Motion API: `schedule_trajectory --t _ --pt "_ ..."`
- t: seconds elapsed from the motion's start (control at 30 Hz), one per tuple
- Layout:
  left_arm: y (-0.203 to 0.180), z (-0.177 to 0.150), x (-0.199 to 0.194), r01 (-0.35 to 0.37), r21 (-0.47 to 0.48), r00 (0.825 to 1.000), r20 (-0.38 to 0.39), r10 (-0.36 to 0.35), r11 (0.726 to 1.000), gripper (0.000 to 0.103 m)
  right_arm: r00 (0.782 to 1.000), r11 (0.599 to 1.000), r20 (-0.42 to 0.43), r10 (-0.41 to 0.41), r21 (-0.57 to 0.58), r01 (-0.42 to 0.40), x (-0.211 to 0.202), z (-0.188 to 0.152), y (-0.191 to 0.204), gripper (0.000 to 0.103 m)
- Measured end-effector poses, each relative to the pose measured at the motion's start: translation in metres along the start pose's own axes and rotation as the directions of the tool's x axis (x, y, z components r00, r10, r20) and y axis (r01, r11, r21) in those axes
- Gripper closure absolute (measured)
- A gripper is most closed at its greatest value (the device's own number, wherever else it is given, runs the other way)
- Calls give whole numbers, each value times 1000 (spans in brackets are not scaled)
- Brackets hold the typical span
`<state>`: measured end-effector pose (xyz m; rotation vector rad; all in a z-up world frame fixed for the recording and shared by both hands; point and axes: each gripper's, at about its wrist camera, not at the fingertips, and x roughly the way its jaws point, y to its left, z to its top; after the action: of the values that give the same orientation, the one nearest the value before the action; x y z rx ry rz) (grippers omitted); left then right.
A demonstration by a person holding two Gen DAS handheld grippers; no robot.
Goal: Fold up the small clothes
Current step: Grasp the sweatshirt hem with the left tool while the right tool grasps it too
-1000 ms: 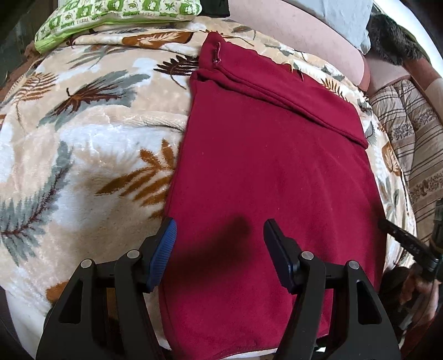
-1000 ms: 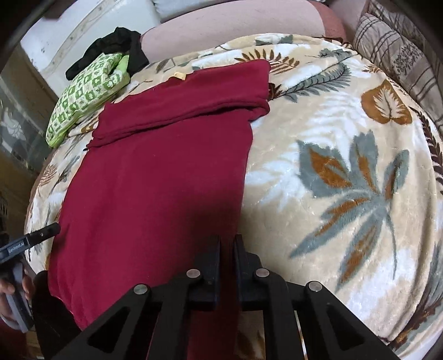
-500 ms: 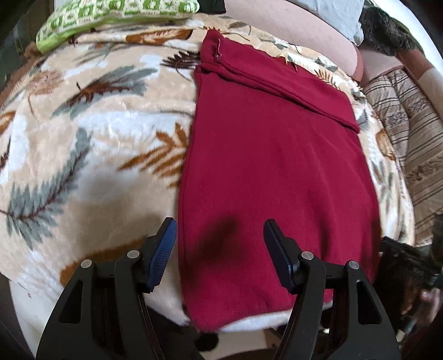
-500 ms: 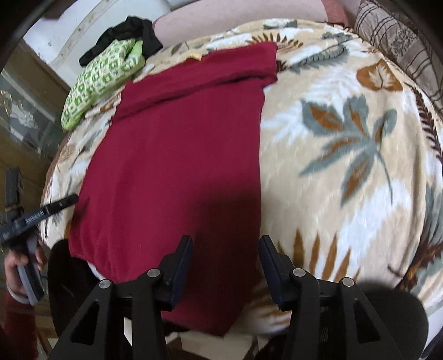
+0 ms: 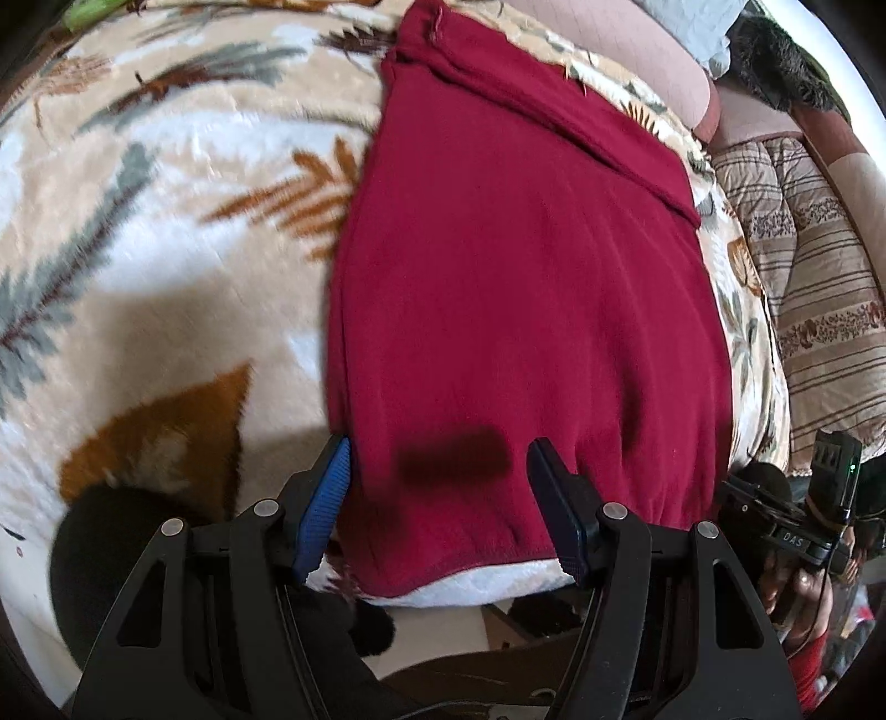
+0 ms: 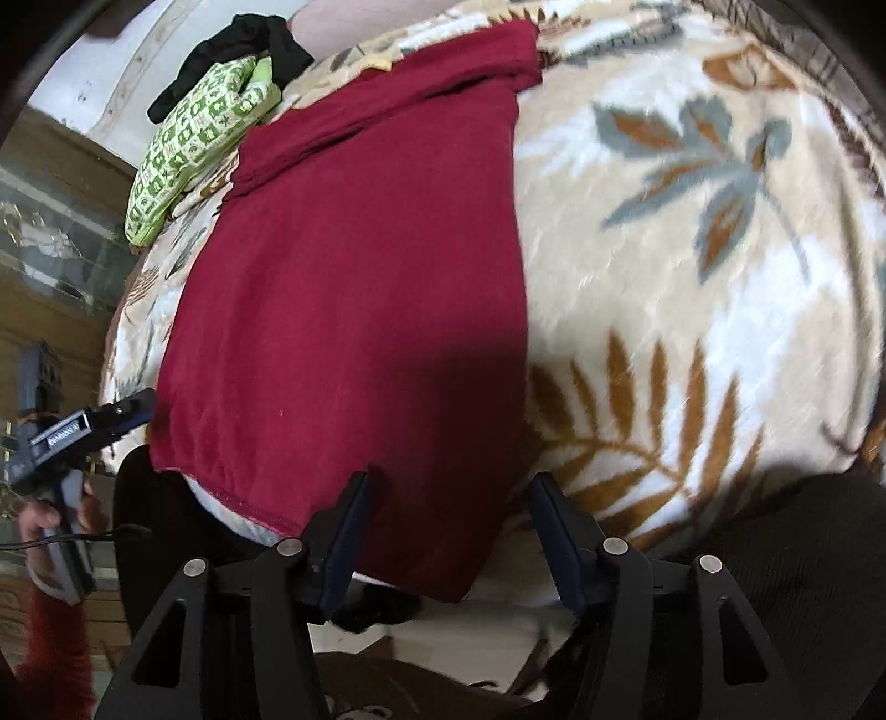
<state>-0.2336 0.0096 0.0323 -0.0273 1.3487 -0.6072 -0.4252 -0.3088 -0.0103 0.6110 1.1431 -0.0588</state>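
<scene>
- Lying flat on the leaf-print blanket [image 5: 166, 232] of a bed, the red garment [image 5: 515, 288] runs with its long axis from the bed's near edge away toward the far side.
- Its near hem [image 5: 459, 559] sits at the near edge of the bed; its far end carries a folded-over band [image 6: 387, 105] lying across the width.
- No container shows in either view.
- The left tool [image 5: 437, 498] hangs over the near left corner of the garment, fingers apart; the left finger [image 5: 324, 504] is at the garment's left edge and the right finger [image 5: 556, 509] is over the cloth, neither pressing on it.
- The right tool [image 6: 448, 526] stands over the near right corner of the garment, its jaws opening; the cloth's corner lies between them but the pads do not grip it.
- In the right wrist view the left tool's body bears a pale label [image 6: 61, 435], too blurred to read; in the left wrist view the other tool shows the letters "DAS" [image 5: 792, 536].
- A green-patterned cloth [image 6: 194, 144] lies at the bed's far left corner, with a black cloth [image 6: 238, 50] just behind it.
- A striped quilt [image 5: 814, 266] lies beyond the bed's right edge.
</scene>
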Motion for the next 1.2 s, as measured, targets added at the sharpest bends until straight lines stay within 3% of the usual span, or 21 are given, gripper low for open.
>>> schedule_trajectory --t 0.4,0.43,0.47,0.5,0.53,0.57,0.63,0.7,0.8,0.9,1.2 --pt "-8 -12 9 -2 58 999 -42 4 998 33 998 998 22 54 -24 -54 5 -3 4 46" --pt "-9 -12 9 -7 63 999 -43 10 998 33 998 998 27 54 -34 -53 6 -3 5 47" --pt "-9 -12 8 -14 73 999 -44 18 997 34 998 997 37 51 -51 -49 6 -3 7 55" --pt "-9 -12 7 -24 79 999 -40 28 997 45 998 997 45 52 -62 -49 4 -3 8 63" --pt "-9 -10 7 -44 84 998 -30 47 995 64 996 995 47 79 -67 -75 4 -1 7 85" --pt "-8 -9 5 -48 84 998 -28 51 995 79 992 991 41 120 -63 -117 4 0 6 93" --pt "-2 -6 -3 17 59 999 -33 -16 998 95 988 987 50 145 -73 -142 3 4 11 93" --pt "-6 0 -17 47 79 999 -6 -47 996 95 976 976 71 208 -82 -202 -3 8 15 93" --pt "-16 12 -33 84 110 995 45 -90 990 95 931 941 134 338 -67 -332 -20 27 17 93" --pt "-24 31 -37 110 121 990 75 -120 986 95 897 916 190 400 -60 -396 -33 52 17 93" --pt "-12 88 -54 132 42 976 170 -137 990 99 868 910 274 415 -137 -392 -54 116 37 93"
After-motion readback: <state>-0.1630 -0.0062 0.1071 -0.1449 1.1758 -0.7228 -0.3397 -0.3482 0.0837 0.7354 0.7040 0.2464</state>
